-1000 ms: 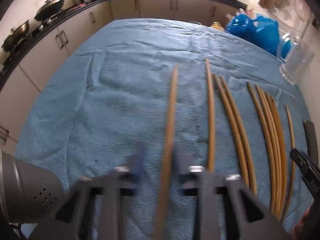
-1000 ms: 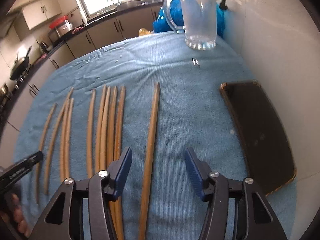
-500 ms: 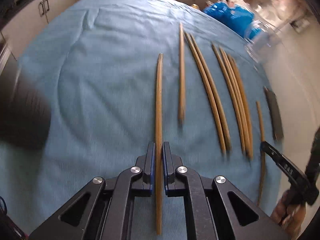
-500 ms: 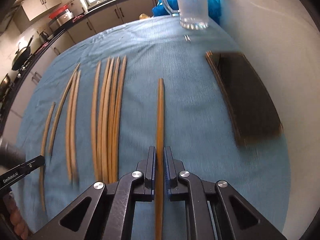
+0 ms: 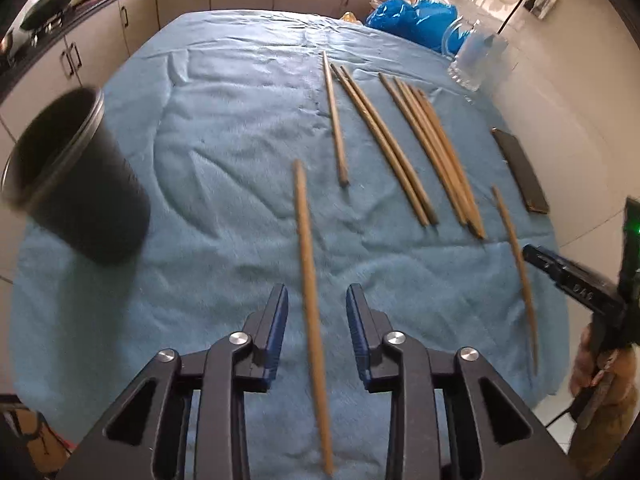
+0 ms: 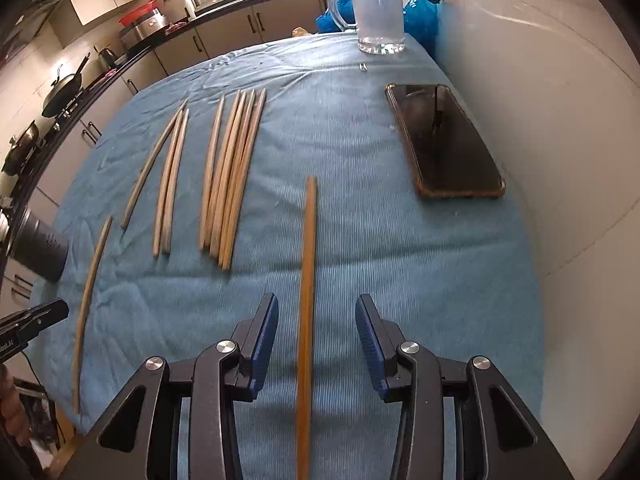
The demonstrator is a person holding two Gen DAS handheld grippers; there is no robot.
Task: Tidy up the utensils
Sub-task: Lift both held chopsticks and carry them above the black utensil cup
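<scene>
- The left tongs (image 5: 316, 320) stand partly open, their blue pads clear of the chopstick (image 5: 311, 316) that runs between them; the jaws have just been opening, and the stick looks blurred, so whether it rests on the blue towel (image 5: 200, 200) cannot be told.
- The right tongs (image 6: 316, 332) are likewise partly open, having just been opening, with a second chopstick (image 6: 306, 320) lying lengthwise in the gap, touching neither pad.
- Left of the left tongs and a little ahead, a dark cup (image 5: 72, 184) stands on the towel-covered tabletop, its mouth tilted away in the fisheye view; its inside is dark and its contents cannot be made out.
- Ahead and to the right of the left tongs, the remaining chopsticks (image 5: 432, 152) lie in loose groups on the towel: a single one, a pair, then a tight bundle.
- In the right wrist view the same groups sit ahead and left of the right tongs.
- Ahead and to the right of the right tongs, a black phone (image 6: 440, 144) lies flat on the towel.
- Farthest from the right tongs, a clear glass jug (image 6: 378, 12) stands upright near the tabletop's far edge; nothing shows inside it.
</scene>
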